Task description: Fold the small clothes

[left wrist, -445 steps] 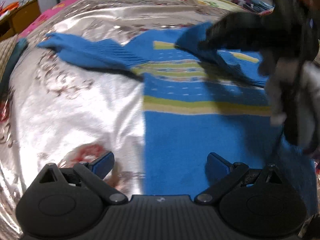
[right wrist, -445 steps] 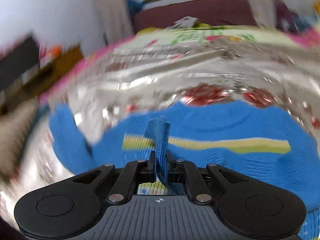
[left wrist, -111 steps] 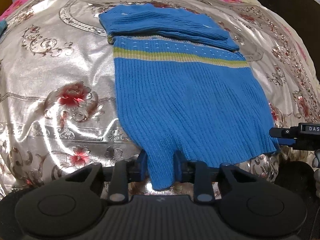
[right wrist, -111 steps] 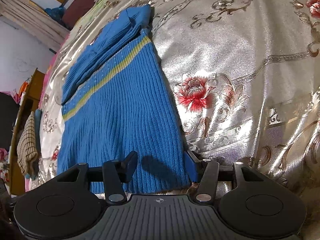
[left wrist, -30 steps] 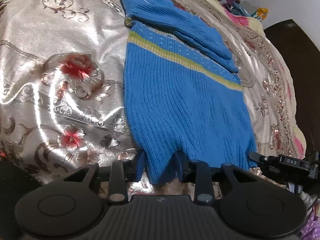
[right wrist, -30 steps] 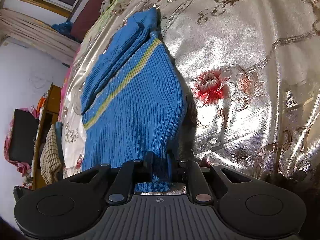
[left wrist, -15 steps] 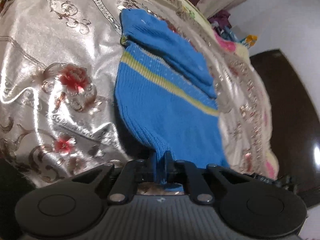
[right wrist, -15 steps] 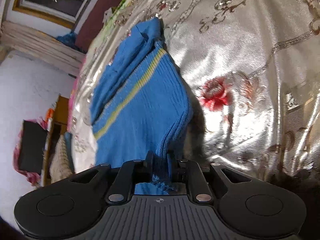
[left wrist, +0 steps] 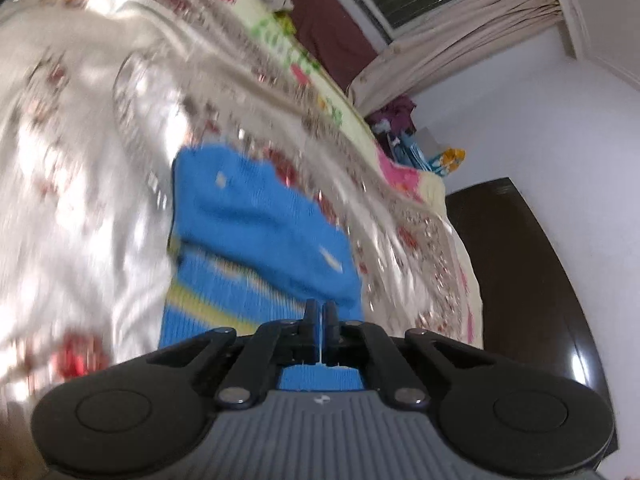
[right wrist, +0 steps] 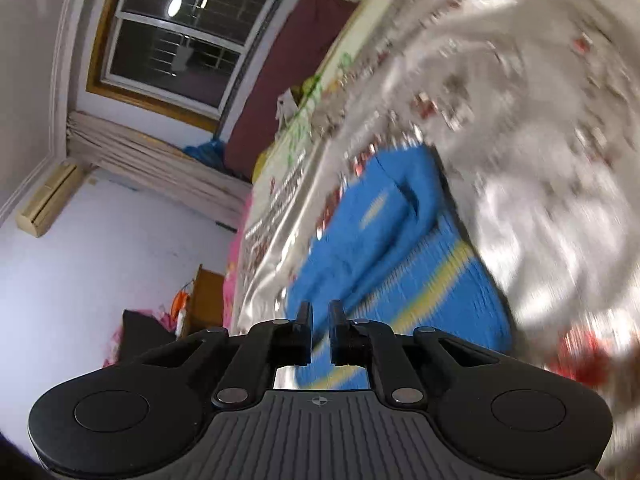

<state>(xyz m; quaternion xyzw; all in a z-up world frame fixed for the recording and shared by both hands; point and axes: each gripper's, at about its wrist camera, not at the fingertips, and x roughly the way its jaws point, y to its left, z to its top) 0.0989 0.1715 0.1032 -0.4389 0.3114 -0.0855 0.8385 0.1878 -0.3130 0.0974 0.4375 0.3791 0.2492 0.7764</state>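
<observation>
Two claws carry the near hem of the blue sweater (left wrist: 256, 240) toward its far end, judging by the lifted cloth. Left claw (left wrist: 320, 312) is clamped on the hem's left corner, right claw (right wrist: 319, 312) on its right, so the fold stays square. The sweater's far half, sleeves folded in, lies on the bed (left wrist: 80, 160). No containers are visible.
</observation>
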